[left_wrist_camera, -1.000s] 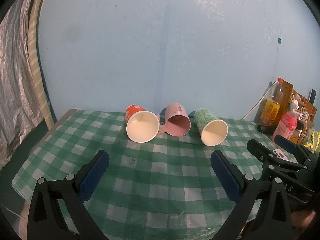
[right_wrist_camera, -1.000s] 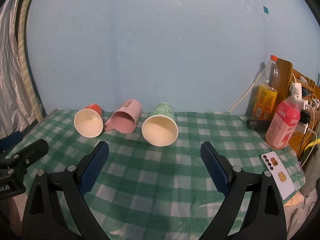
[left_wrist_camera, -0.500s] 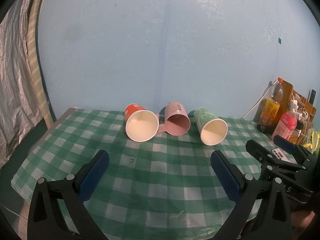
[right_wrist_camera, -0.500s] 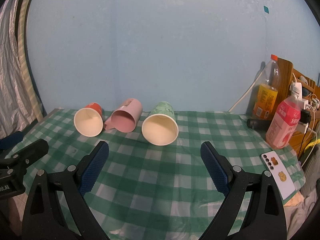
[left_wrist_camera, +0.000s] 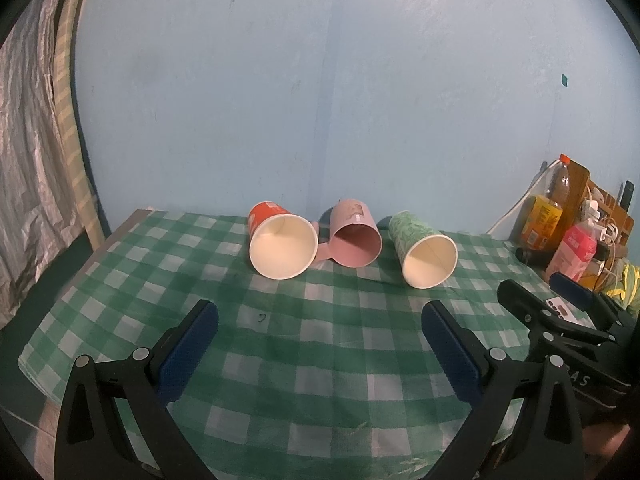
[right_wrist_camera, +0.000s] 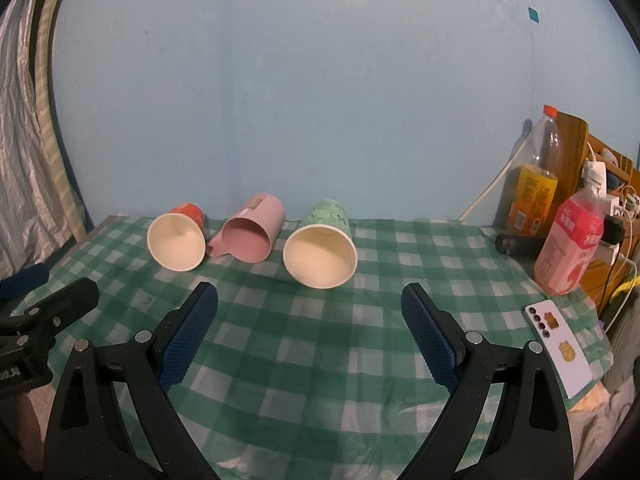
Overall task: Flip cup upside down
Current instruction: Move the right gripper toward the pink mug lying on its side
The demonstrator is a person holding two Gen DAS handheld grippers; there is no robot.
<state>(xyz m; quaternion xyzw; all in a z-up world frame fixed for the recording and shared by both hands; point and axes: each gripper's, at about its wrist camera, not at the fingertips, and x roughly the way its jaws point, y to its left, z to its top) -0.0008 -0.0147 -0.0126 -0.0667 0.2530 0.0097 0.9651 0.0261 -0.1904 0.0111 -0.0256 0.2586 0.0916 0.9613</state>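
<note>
Three cups lie on their sides on the green checked tablecloth (left_wrist_camera: 320,344), mouths toward me: a red paper cup (left_wrist_camera: 280,245), a pink mug (left_wrist_camera: 355,240) with its handle to the left, and a green paper cup (left_wrist_camera: 423,255). They also show in the right wrist view: red cup (right_wrist_camera: 178,242), pink mug (right_wrist_camera: 250,238), green cup (right_wrist_camera: 322,250). My left gripper (left_wrist_camera: 320,320) is open and empty, well short of the cups. My right gripper (right_wrist_camera: 310,304) is open and empty, just short of the green cup. Each gripper shows at the edge of the other's view.
At the right table edge stand an orange drink bottle (right_wrist_camera: 534,188), a pink drink bottle (right_wrist_camera: 572,248), a dark cylinder (right_wrist_camera: 516,244) and a white phone (right_wrist_camera: 560,352). A wooden rack with cables (right_wrist_camera: 600,184) is behind them. A blue wall is at the back, a silver curtain (left_wrist_camera: 28,160) at left.
Both grippers have drifted very slightly; the cups sit a touch higher in the views. Jaws stay open and the cups have not moved.
</note>
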